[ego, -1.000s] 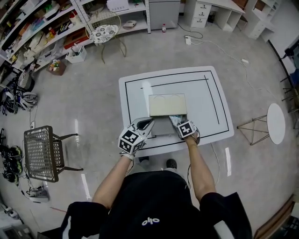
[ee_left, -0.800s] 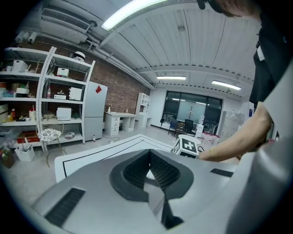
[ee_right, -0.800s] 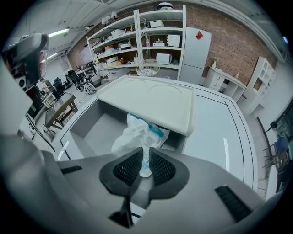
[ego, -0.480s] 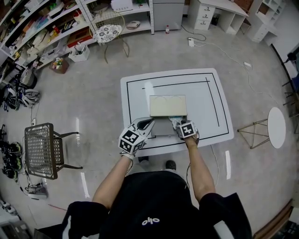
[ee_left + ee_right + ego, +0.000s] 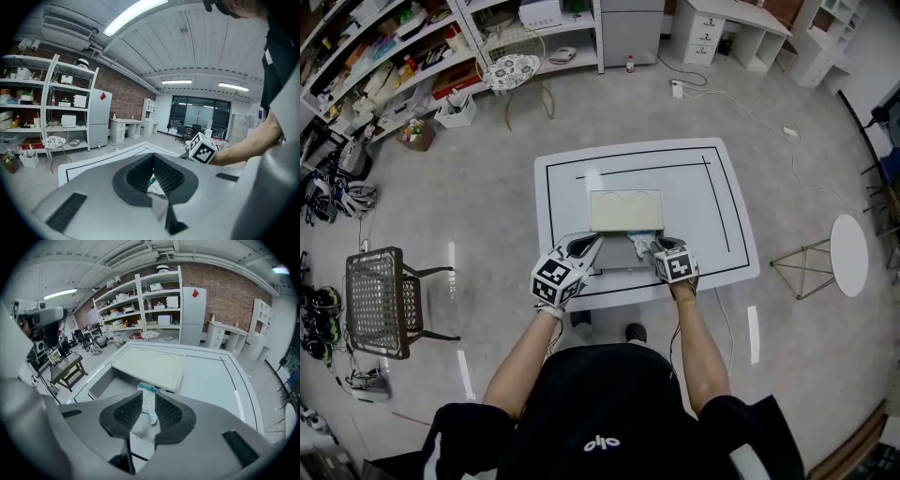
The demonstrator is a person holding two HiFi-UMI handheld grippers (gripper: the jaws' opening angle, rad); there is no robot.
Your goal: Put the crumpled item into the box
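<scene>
**Crumpled wrapper held over open box**

The right gripper (image 5: 149, 398) pinches the crumpled wrapper (image 5: 146, 389) over the grey box (image 5: 101, 383). Its long axis lies along the jaws, teal end toward the box's cream lid (image 5: 150, 365). The left gripper (image 5: 151, 161), jaws pressed together, waits at the box's left.

1. A white table (image 5: 712, 206) with a black rectangle drawn round its top stands on a glossy grey floor (image 5: 469, 187).
2. Well to its left stands a metal mesh chair (image 5: 382, 302).
3. To its right, apart from it, is a round white side table (image 5: 849, 251) on thin legs.
4. Open shelves (image 5: 384, 56) crowded with small goods line the far side, and a wire chair with a patterned cushion (image 5: 510, 67) stands before them.
5. A white cable (image 5: 741, 103) trails over the floor beyond the table.
6. A white fridge (image 5: 193, 315) with a red mark stands against a brick wall (image 5: 229, 291), next to the shelves.
</scene>
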